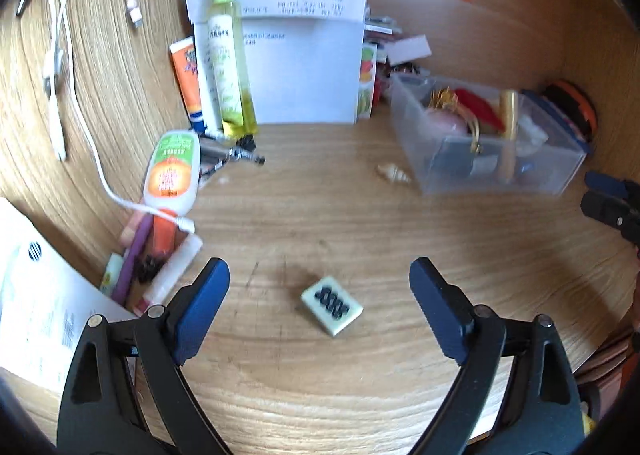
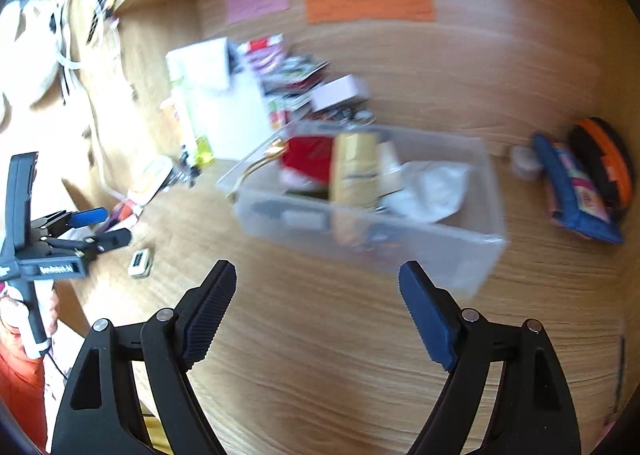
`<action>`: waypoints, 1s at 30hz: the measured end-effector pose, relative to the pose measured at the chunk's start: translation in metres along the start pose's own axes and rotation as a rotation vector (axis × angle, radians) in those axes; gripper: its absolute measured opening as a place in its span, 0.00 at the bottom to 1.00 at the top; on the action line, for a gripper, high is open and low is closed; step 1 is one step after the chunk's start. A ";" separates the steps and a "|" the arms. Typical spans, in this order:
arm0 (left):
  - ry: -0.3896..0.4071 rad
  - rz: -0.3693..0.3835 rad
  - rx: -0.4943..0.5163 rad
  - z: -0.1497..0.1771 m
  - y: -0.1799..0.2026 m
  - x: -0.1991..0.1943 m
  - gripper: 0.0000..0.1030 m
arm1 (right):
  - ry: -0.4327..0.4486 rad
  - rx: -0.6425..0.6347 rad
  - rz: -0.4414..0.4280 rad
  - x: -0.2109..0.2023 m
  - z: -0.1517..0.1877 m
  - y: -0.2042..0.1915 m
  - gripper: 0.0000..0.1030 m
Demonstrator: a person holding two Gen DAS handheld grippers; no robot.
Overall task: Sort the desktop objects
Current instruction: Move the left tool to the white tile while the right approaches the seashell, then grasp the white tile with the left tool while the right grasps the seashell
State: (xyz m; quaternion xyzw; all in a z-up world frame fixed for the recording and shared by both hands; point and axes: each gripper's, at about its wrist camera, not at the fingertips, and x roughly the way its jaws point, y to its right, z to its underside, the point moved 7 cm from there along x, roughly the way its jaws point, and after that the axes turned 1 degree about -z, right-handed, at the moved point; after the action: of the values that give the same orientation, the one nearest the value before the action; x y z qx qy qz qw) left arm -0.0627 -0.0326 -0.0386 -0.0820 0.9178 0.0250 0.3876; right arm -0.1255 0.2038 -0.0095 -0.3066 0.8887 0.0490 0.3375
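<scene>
A small cream tile with black marks [image 1: 332, 305] lies flat on the wooden desk, between and just ahead of my open, empty left gripper [image 1: 319, 279]. The tile also shows in the right wrist view [image 2: 140, 263], just past the left gripper's tips [image 2: 105, 227]. A clear plastic bin [image 1: 480, 139] holding red, gold and white items stands at the right. My right gripper [image 2: 318, 279] is open and empty, hovering in front of the bin [image 2: 372, 243]. The right gripper's fingers [image 1: 612, 201] show at the right edge of the left wrist view.
A yellow spray bottle [image 1: 230, 55], tubes, pens and white cables [image 1: 60, 67] crowd the left. Papers [image 1: 300, 43] stand at the back. A small shell [image 1: 394, 174] lies by the bin. A blue pouch [image 2: 576, 191] and an orange-black disc [image 2: 604, 163] sit right of the bin.
</scene>
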 end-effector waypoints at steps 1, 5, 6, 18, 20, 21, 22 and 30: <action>-0.012 -0.008 0.006 0.006 0.001 0.004 0.90 | -0.010 -0.005 -0.005 0.006 0.002 -0.005 0.79; -0.028 -0.008 0.013 0.020 0.001 0.013 0.89 | -0.049 -0.034 -0.027 0.026 0.010 -0.028 0.79; -0.028 0.002 0.011 0.021 0.001 0.014 0.87 | -0.057 -0.044 -0.033 0.031 0.011 -0.034 0.79; -0.044 0.088 0.041 0.025 0.006 0.030 0.50 | -0.106 -0.118 -0.125 0.069 0.005 -0.090 0.68; -0.033 0.089 0.046 0.026 0.003 0.030 0.43 | -0.116 -0.134 -0.137 0.075 0.004 -0.099 0.63; -0.028 0.091 0.047 0.026 0.002 0.030 0.41 | -0.125 -0.144 -0.144 0.081 0.004 -0.105 0.60; -0.025 0.090 0.044 0.026 0.000 0.029 0.38 | -0.131 -0.149 -0.152 0.085 0.003 -0.109 0.57; -0.019 0.142 0.004 0.026 -0.013 0.027 0.38 | -0.167 -0.162 -0.107 0.124 -0.013 -0.129 0.51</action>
State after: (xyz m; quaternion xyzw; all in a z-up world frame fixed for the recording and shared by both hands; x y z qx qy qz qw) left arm -0.0606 -0.0458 -0.0763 -0.0157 0.9176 0.0512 0.3939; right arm -0.1308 0.0324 -0.0619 -0.3744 0.8331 0.1278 0.3864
